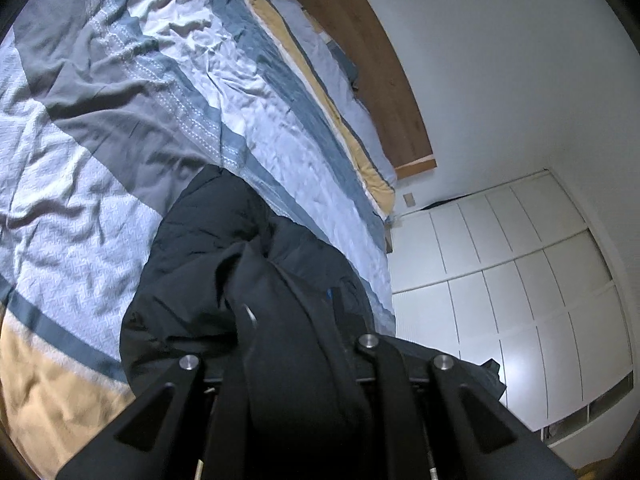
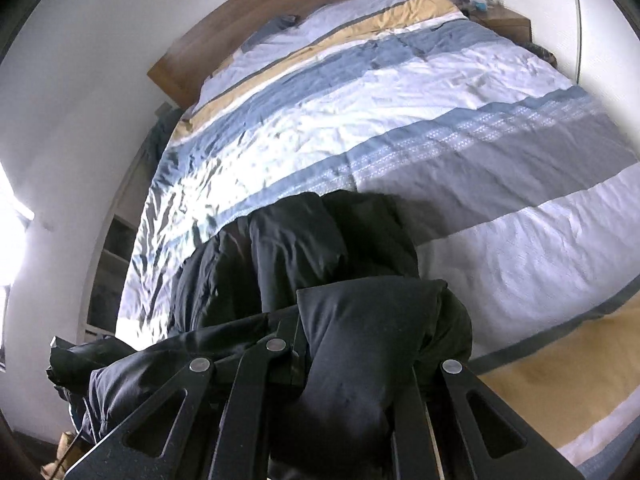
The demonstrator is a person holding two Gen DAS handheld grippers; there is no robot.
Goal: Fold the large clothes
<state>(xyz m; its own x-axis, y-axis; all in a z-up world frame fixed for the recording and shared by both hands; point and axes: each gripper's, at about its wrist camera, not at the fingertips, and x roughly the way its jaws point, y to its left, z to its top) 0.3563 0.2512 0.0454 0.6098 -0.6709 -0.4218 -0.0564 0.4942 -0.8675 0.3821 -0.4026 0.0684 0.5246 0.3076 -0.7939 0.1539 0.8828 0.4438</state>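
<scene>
Both grippers, left (image 1: 296, 344) and right (image 2: 352, 344), fingers clamped on black jacket (image 1: 208, 248) bunched between them, above striped duvet (image 1: 100, 100).

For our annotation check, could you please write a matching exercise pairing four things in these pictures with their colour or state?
Things:
1. black jacket
2. duvet
3. headboard
4. wardrobe doors

Descriptions:
A. white, closed
B. brown wood
C. bunched up, gripped by both the left gripper and the right gripper
D. striped blue, white, grey and yellow

Pairs: 1-C, 2-D, 3-B, 4-A
</scene>
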